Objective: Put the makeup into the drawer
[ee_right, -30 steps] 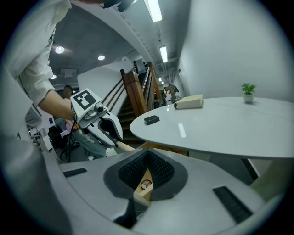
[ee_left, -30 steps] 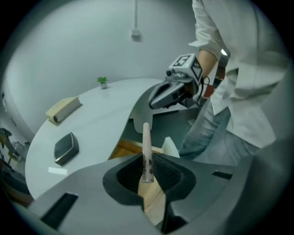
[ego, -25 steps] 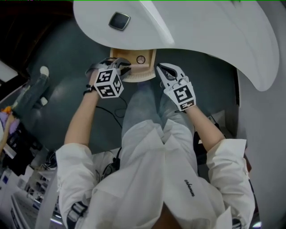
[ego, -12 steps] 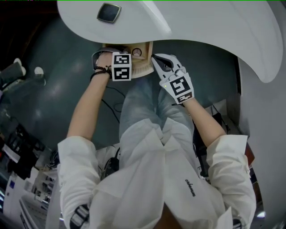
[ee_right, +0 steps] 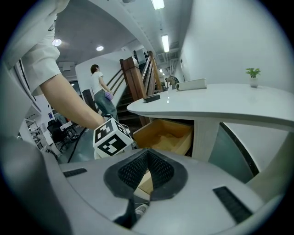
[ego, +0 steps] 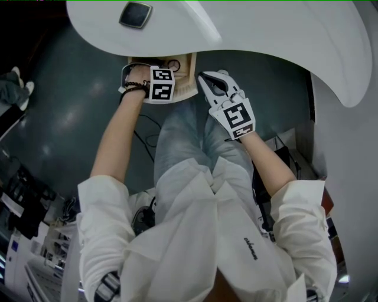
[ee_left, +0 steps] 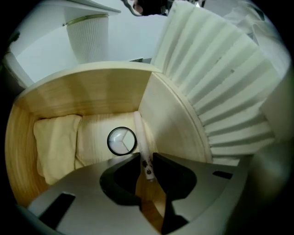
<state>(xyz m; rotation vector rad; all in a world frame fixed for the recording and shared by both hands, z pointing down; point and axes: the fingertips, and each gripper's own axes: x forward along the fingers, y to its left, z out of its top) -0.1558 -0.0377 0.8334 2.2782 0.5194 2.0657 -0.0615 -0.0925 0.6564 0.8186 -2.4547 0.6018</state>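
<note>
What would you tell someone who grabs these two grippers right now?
Left gripper: shut on a thin white makeup stick, aimed down into the open wooden drawer.
Right gripper: shut, empty, just outside the drawer.
Round compact already lies in the drawer beside a cream cloth.
Left to do: release the stick inside; a dark square case on the tabletop may follow.

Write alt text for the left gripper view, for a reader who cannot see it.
The left gripper pinches a slim white makeup stick that reaches into an open wooden drawer. A round black-rimmed compact and a pale cloth lie inside it. A white pleated panel stands to the right.
</note>
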